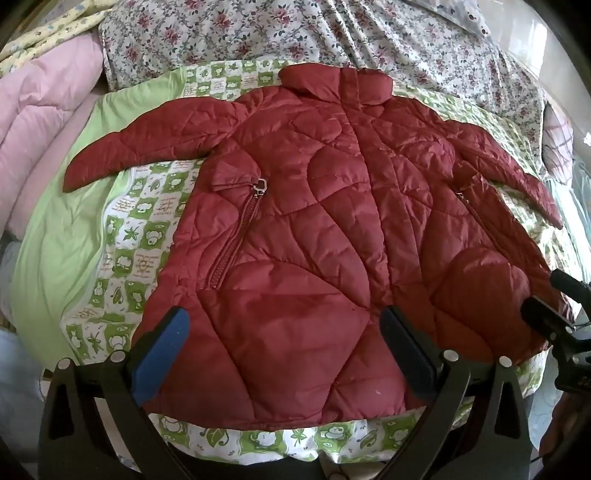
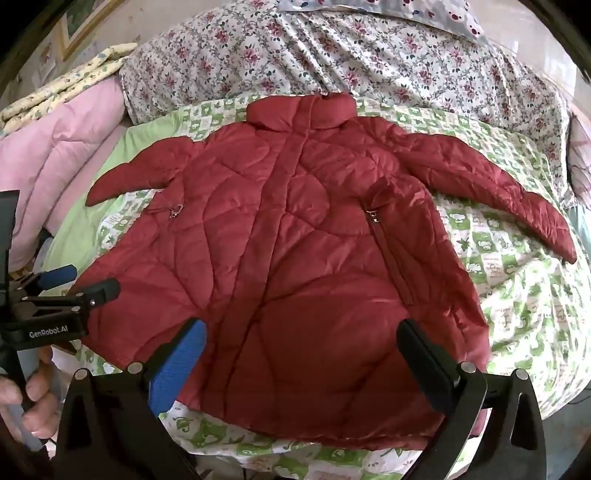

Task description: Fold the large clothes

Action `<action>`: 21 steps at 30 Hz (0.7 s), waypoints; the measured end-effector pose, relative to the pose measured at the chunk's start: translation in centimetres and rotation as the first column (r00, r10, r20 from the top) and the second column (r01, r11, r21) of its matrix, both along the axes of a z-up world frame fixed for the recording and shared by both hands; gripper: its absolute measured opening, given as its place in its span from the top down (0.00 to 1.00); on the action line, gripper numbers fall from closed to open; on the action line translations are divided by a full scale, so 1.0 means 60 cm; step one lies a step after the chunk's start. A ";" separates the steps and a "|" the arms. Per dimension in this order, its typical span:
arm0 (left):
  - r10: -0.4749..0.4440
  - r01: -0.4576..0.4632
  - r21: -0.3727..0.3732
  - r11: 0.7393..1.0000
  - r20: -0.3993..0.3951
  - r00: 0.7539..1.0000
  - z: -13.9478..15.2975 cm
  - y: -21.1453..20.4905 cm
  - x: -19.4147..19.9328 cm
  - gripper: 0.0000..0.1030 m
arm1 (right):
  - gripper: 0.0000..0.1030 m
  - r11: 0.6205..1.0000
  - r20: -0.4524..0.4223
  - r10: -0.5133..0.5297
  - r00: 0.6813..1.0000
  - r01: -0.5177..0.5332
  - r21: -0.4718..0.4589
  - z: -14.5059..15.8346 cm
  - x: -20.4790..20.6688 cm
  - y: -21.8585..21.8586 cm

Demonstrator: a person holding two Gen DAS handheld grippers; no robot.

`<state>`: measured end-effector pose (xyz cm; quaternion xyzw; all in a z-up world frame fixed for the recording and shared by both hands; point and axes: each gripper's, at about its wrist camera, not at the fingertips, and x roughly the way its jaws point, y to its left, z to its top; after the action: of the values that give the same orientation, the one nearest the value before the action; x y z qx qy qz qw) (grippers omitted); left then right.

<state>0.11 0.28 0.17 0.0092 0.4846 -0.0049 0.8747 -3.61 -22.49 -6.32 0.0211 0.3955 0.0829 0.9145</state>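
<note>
A red quilted jacket (image 1: 314, 229) (image 2: 288, 258) lies spread flat, front up, on a green-and-white patterned sheet (image 1: 136, 229) (image 2: 517, 280). Its collar points away and both sleeves stretch out to the sides. My left gripper (image 1: 284, 325) hovers open above the jacket's lower left part near the hem, nothing between its fingers. My right gripper (image 2: 303, 336) hangs open over the lower right part of the jacket, also holding nothing. The left gripper (image 2: 79, 282) shows at the left edge of the right wrist view, held by a hand (image 2: 37, 402).
A floral quilt (image 1: 295, 33) (image 2: 351, 51) is bunched behind the jacket. A pink padded blanket (image 1: 37, 122) (image 2: 66, 147) lies at the left. The bed's near edge runs just below the hem.
</note>
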 end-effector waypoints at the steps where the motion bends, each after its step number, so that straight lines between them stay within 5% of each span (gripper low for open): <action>1: 0.000 0.000 -0.001 1.000 0.000 1.000 0.000 0.002 0.000 0.00 | 0.00 1.000 0.000 0.000 1.000 0.000 0.005 0.001 0.000 -0.001; 21: 0.000 0.000 0.000 1.000 -0.001 1.000 0.002 -0.010 -0.008 0.00 | 0.00 1.000 0.005 0.002 1.000 -0.002 -0.003 0.002 -0.001 0.003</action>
<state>-0.38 -0.30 0.32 0.0090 0.4851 -0.0048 0.8744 -3.65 -22.29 -6.17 0.0190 0.3933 0.0830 0.9154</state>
